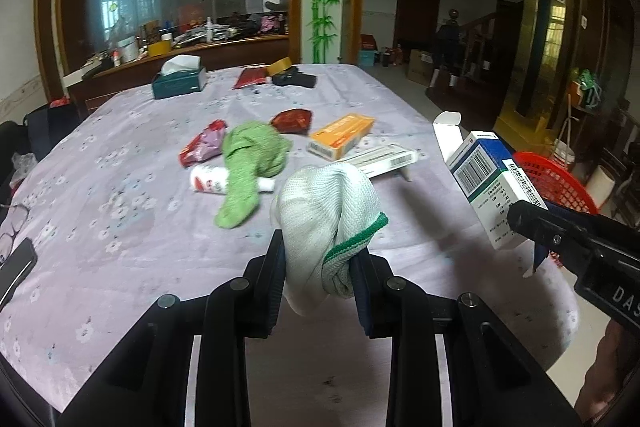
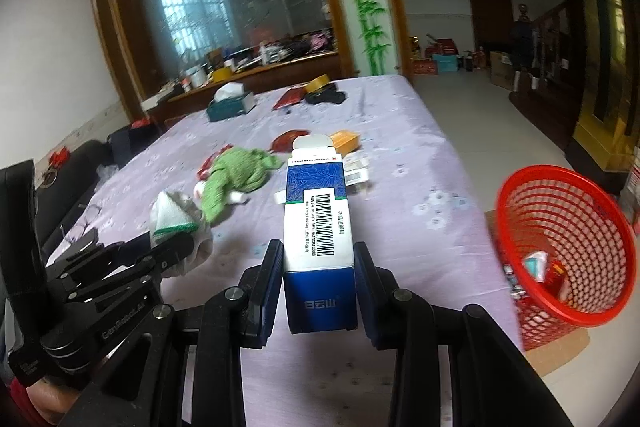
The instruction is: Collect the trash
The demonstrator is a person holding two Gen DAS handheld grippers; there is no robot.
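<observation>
1. The desk (image 1: 120,227) carries a lilac flowered cloth.
2. A red mesh basket (image 2: 568,247) stands on the floor off the desk's right edge, with a few scraps inside.
3. A green cloth (image 1: 248,163) lies mid-desk over a white tube (image 1: 206,181); an orange box (image 1: 340,135) sits to its right.
4. The right claw (image 2: 318,291) is clamped on a blue-and-white carton (image 2: 316,219), held above the desk's near right edge.
5. The left claw (image 1: 318,271) is clamped on a white rag with green trim (image 1: 328,211), lifted over the near desk.
</observation>
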